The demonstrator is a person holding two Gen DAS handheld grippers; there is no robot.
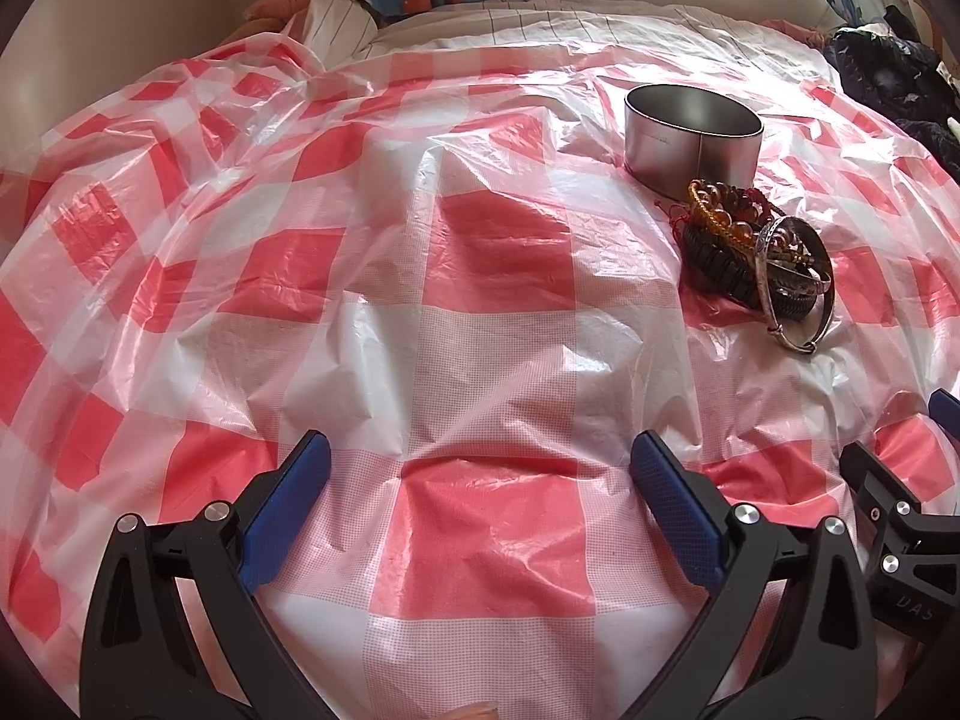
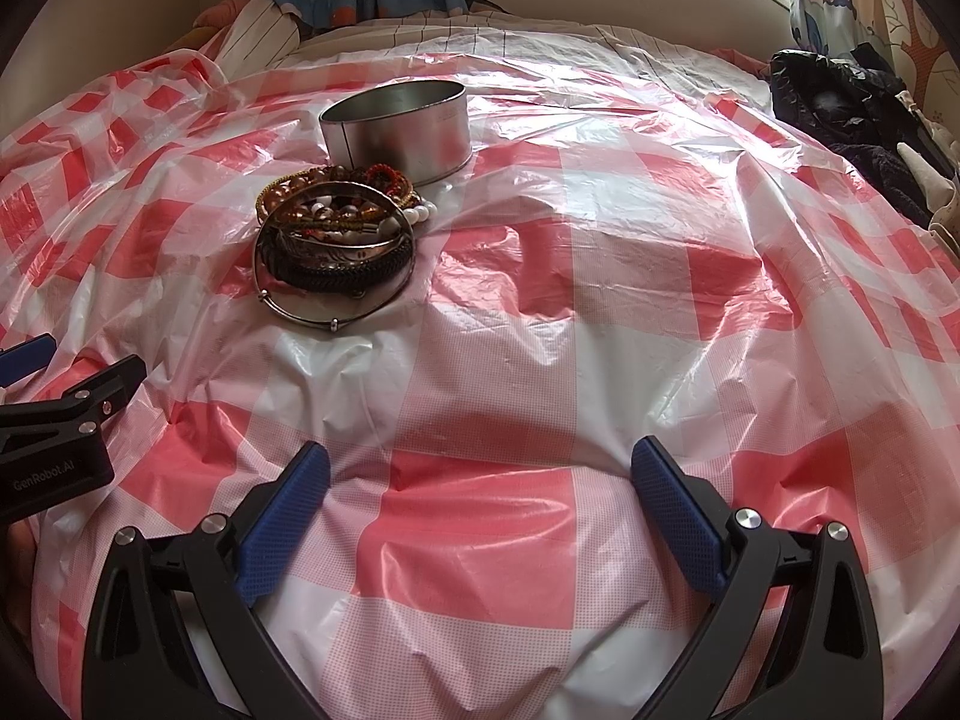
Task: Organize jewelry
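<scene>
Left gripper (image 1: 480, 468) and right gripper (image 2: 480, 474): jaws spread, empty. Bracelet pile (image 2: 336, 240) ahead-left of right jaws, touching tin (image 2: 399, 126); white beads (image 2: 420, 213) visible only there. Tin interior hidden.

Left hand-held gripper (image 1: 480, 456) and right hand-held gripper (image 2: 480, 465) spread wide, empty.
</scene>
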